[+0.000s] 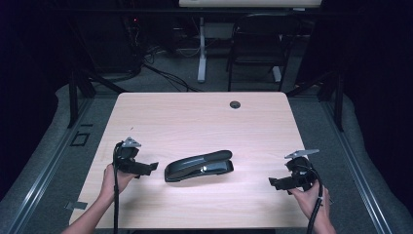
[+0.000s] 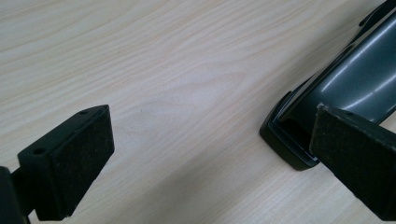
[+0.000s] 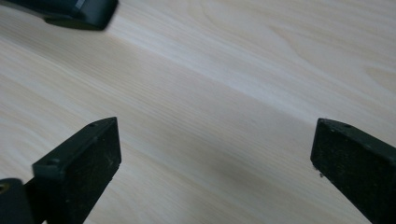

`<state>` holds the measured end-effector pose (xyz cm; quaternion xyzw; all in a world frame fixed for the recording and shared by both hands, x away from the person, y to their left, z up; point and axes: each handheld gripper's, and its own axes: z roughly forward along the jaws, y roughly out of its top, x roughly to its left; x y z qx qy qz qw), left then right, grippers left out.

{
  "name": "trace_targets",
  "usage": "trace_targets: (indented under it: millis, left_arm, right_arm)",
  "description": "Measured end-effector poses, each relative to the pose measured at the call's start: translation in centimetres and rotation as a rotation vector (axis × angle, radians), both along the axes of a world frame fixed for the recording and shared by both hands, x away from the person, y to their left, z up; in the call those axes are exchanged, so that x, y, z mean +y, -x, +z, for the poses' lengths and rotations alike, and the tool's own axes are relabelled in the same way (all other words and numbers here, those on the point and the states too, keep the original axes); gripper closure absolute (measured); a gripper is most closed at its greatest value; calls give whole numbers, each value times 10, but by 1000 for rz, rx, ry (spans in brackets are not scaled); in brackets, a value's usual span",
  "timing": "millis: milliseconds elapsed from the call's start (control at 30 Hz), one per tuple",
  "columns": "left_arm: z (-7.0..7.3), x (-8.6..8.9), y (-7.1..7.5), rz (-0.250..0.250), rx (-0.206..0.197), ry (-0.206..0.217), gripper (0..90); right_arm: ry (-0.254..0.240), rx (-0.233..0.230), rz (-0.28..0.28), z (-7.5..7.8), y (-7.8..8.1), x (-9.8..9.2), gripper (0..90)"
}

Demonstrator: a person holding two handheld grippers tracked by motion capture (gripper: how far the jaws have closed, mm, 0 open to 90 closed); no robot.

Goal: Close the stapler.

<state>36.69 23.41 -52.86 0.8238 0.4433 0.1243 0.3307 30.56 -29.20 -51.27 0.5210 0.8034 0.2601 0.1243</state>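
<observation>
A dark grey stapler [image 1: 198,165] lies on its side-long base in the middle of the wooden table [image 1: 195,117]. My left gripper [image 1: 151,167] hovers just left of the stapler's near end, jaws wide apart and empty. In the left gripper view the stapler's end [image 2: 336,93] sits behind the right pad [image 2: 359,158], apart from it. My right gripper [image 1: 272,182] is low over the table at the right, well away from the stapler, jaws wide open over bare wood. In the right gripper view the stapler's tip [image 3: 79,14] shows at the top left.
A round cable hole [image 1: 235,104] sits near the table's far edge. Beyond the table stand a black chair [image 1: 258,44] and a white desk leg [image 1: 201,48] with cables on the floor. The table's front edge lies close under both hands.
</observation>
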Motion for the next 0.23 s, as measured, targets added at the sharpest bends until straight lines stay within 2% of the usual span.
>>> trace_targets:
  millis: [67,233]
  left_arm:
    - [-2,0,-1,-5,8,-5,0]
    - [-7,0,-6,0,18,-9,0]
  right_arm:
    - [7,19,-12,-5,1,-7,0]
    - [3,18,-36,-11,1,-18,0]
